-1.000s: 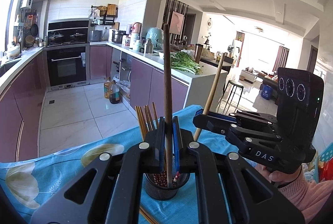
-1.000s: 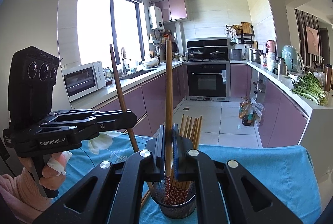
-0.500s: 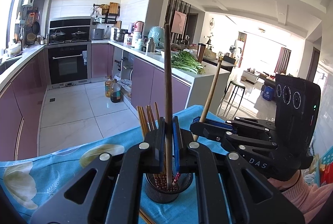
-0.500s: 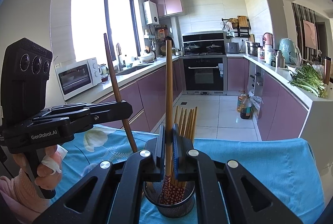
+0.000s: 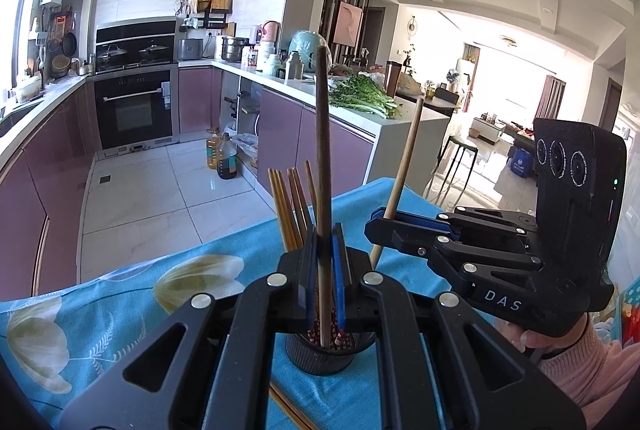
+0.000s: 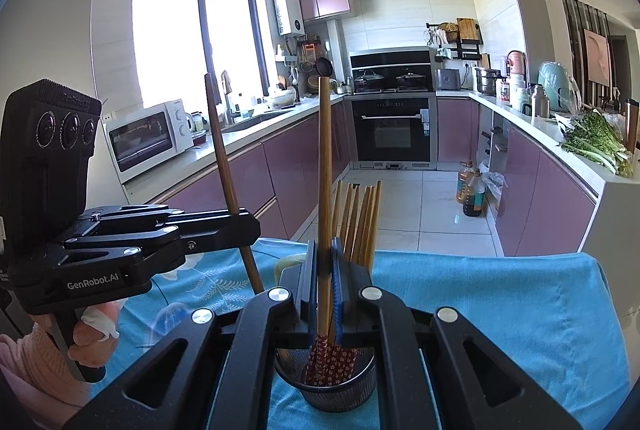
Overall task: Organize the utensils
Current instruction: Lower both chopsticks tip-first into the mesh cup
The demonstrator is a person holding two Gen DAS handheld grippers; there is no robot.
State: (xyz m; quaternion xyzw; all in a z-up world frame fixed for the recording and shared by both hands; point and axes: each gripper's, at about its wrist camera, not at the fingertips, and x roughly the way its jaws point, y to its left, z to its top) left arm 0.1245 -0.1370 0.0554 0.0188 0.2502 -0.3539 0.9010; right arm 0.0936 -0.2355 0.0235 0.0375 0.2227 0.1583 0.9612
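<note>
The left gripper (image 5: 324,270) pinches a dark chopstick (image 5: 322,150), the right gripper (image 6: 324,282) a light chopstick (image 6: 325,170), both above the holder (image 6: 340,390) below the jaws; letting go crooked could miss it

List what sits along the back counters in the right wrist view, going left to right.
Microwave → sink faucet → built-in oven → steel pot → pale green appliance → bunch of leafy greens.
</note>
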